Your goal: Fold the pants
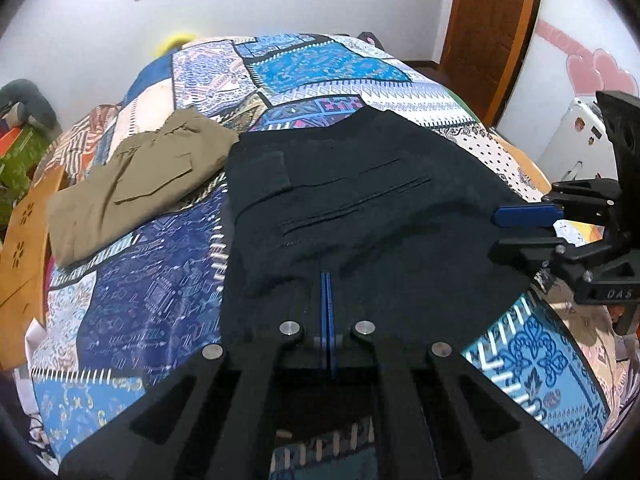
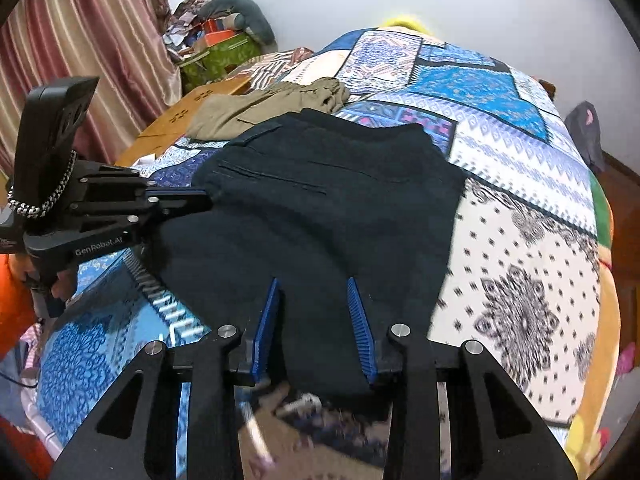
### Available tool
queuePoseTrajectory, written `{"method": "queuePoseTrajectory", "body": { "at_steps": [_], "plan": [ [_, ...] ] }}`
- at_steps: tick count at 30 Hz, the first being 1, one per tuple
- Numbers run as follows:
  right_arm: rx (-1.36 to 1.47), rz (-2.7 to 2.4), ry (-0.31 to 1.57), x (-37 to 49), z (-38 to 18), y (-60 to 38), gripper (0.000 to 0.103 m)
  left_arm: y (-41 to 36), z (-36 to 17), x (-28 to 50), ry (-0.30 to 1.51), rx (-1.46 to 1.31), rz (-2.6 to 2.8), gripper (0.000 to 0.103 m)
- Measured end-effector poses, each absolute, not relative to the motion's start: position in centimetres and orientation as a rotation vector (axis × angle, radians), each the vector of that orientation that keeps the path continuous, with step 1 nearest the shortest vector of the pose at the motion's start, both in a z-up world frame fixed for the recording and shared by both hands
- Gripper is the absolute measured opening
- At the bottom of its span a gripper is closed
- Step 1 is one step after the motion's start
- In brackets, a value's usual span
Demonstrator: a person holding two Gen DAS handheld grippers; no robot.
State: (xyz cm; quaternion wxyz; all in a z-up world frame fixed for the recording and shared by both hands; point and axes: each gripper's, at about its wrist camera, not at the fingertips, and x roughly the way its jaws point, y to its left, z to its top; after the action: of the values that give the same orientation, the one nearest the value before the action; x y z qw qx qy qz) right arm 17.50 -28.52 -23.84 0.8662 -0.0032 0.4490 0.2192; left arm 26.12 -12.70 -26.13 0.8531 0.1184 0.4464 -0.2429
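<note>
Dark navy pants (image 1: 360,200) lie folded on the patterned bedspread, also in the right wrist view (image 2: 320,208). My left gripper (image 1: 327,280) has its blue pads pressed together over the near edge of the pants; whether cloth is pinched is unclear. It shows from the side in the right wrist view (image 2: 200,196), at the pants' left edge. My right gripper (image 2: 314,288) is open, its blue fingers straddling the near hem of the pants. It shows in the left wrist view (image 1: 498,230) at the pants' right edge, jaws apart.
Folded olive-khaki pants (image 1: 132,180) lie on the bed to the left of the dark ones, also in the right wrist view (image 2: 264,108). A wooden board (image 1: 24,248) borders the bed's left side. A wooden door (image 1: 492,20) stands far right; boxes and clutter (image 2: 216,48) sit by the curtain.
</note>
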Motion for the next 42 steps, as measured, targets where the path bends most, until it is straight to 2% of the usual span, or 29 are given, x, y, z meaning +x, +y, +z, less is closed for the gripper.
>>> {"method": "queuePoseTrajectory", "body": {
  "at_steps": [5, 13, 16, 18, 20, 21, 23, 27, 29, 37, 42],
  "plan": [
    [-0.016, 0.425, 0.939, 16.5, -23.0, -29.1, 0.031, -10.9, -24.9, 25.1, 0.941, 0.207, -0.494, 0.004],
    [-0.041, 0.322, 0.947, 14.8, -21.6, -31.5, 0.038, -6.3, -23.5, 24.4, 0.968, 0.213, -0.360, 0.007],
    [-0.007, 0.278, 0.946, 14.9, -21.1, -33.0, 0.038, -5.6, -22.6, 24.8, 0.949, 0.207, -0.320, 0.019],
    [0.012, 0.258, 0.935, 15.1, -20.6, -33.6, 0.038, -5.7, -21.8, 25.2, 0.926, 0.198, -0.302, 0.048],
    [0.022, 0.237, 0.908, 15.4, -19.9, -33.8, 0.038, -6.2, -21.2, 25.6, 0.893, 0.190, -0.298, 0.058],
    [0.028, 0.231, 0.894, 15.7, -19.5, -33.8, 0.039, -6.5, -21.0, 25.9, 0.882, 0.185, -0.304, 0.059],
    [0.037, 0.232, 0.876, 16.3, -19.1, -33.7, 0.049, -7.4, -20.7, 26.8, 0.882, 0.172, -0.332, 0.060],
    [0.047, 0.253, 0.857, 17.8, -19.2, -33.2, 0.059, -9.0, -21.0, 28.5, 0.906, 0.136, -0.387, 0.070],
    [0.066, 0.260, 0.883, 18.9, -20.1, -33.0, 0.065, -9.8, -21.8, 29.5, 0.932, 0.130, -0.407, 0.071],
    [0.199, 0.320, 1.051, 23.0, -25.0, -33.4, 0.065, -10.9, -25.8, 32.9, 1.095, 0.054, -0.467, 0.072],
    [0.281, 0.391, 1.104, 24.7, -26.6, -34.2, 0.074, -11.7, -27.4, 34.8, 1.159, 0.017, -0.519, 0.075]
  ]
}}
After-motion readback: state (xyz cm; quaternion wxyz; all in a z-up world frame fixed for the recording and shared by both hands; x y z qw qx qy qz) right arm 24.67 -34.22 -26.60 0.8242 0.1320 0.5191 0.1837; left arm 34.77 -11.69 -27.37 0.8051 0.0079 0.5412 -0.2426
